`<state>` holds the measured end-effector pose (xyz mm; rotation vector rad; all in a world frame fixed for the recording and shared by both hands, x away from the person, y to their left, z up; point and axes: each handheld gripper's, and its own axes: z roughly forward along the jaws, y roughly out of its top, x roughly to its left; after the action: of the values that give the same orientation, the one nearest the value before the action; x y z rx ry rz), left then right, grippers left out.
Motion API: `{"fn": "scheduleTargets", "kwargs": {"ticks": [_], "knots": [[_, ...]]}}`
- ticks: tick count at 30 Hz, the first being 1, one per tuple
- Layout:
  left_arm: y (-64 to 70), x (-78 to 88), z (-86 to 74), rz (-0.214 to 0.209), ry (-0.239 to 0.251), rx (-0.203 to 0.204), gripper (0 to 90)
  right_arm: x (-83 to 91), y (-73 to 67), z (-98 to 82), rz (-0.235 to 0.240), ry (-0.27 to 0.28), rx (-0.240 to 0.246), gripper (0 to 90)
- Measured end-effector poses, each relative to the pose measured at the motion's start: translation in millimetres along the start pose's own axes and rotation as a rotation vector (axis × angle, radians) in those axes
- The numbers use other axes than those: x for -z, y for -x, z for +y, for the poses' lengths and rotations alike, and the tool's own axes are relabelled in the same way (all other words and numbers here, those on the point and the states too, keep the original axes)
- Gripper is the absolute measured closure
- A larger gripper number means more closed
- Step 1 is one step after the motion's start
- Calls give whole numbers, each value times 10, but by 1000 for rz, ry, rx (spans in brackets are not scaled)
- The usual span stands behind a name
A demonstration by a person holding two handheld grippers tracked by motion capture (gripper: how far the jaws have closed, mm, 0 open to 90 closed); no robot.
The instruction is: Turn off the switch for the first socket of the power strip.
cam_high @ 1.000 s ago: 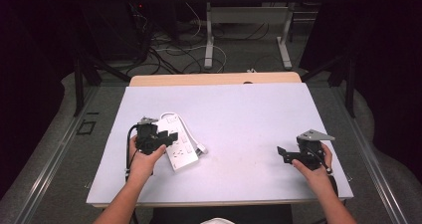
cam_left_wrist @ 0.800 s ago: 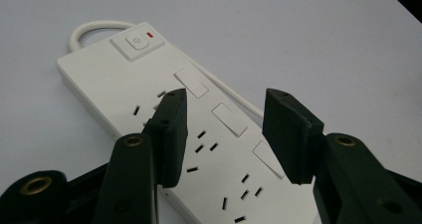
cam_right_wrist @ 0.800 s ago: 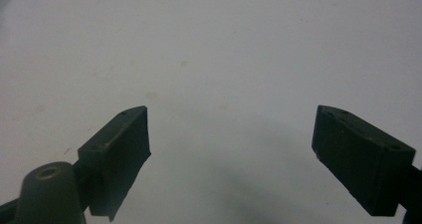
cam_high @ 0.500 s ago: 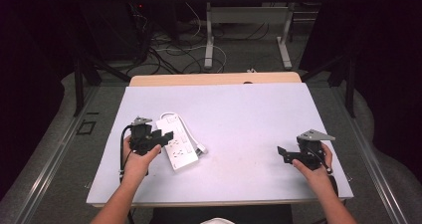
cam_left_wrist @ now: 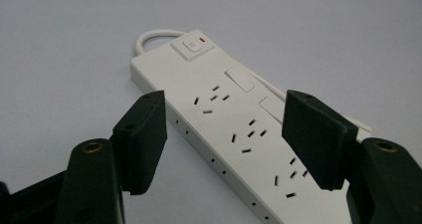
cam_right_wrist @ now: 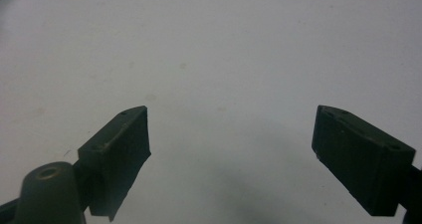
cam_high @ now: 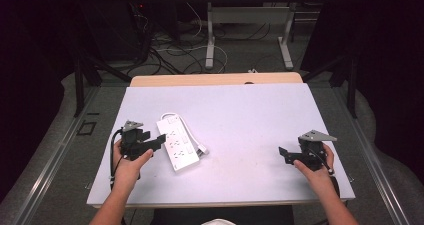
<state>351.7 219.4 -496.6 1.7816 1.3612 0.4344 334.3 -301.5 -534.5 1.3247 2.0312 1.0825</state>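
Your left hand-held gripper [cam_high: 159, 141] released, jaws spread wide, tips just beside white power strip [cam_high: 177, 141], not touching. In left gripper view, power strip [cam_left_wrist: 239, 129] lies flat between jaws [cam_left_wrist: 226, 139], switch end far. Strip sits left of centre on white surface [cam_high: 250, 115]. Your right hand-held gripper [cam_high: 283, 155] released, over bare surface [cam_right_wrist: 224, 59], well apart from strip.

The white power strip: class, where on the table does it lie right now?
In the high view the power strip lies on the table's left half, just beside the open left gripper, far from the right gripper.
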Motion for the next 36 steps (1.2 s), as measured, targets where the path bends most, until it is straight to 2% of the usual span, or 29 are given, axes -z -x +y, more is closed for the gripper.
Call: {"fn": "scheduleTargets", "kwargs": {"ticks": [4,5,6,9,10,13,15,19,22,29,36], "knots": [[-42,40,-28,2,-11,-17,334,5,0,2,1,1,-3,145],[-49,36,-45,8,2,-16,332,5,1,2,1,1,-3,145],[-69,52,-51,7,-15,-25,329,5,2,1,1,1,-4,144],[-120,55,-98,26,5,-34,324,9,2,2,1,2,-4,145],[-137,68,-98,27,-12,-36,310,11,4,2,0,3,0,145],[-186,70,-142,45,-5,-22,299,14,3,4,-3,2,0,145],[-214,69,-165,45,-18,-7,287,9,8,2,-3,4,6,144],[-259,35,-209,45,-19,11,216,12,5,4,-5,2,6,145],[-281,19,-230,55,-23,12,162,13,5,3,-5,2,7,144],[-347,2,-262,55,-28,17,103,12,8,3,-3,7,-3,145],[-405,-24,-300,54,-21,32,43,13,8,4,-4,3,8,145]]}}
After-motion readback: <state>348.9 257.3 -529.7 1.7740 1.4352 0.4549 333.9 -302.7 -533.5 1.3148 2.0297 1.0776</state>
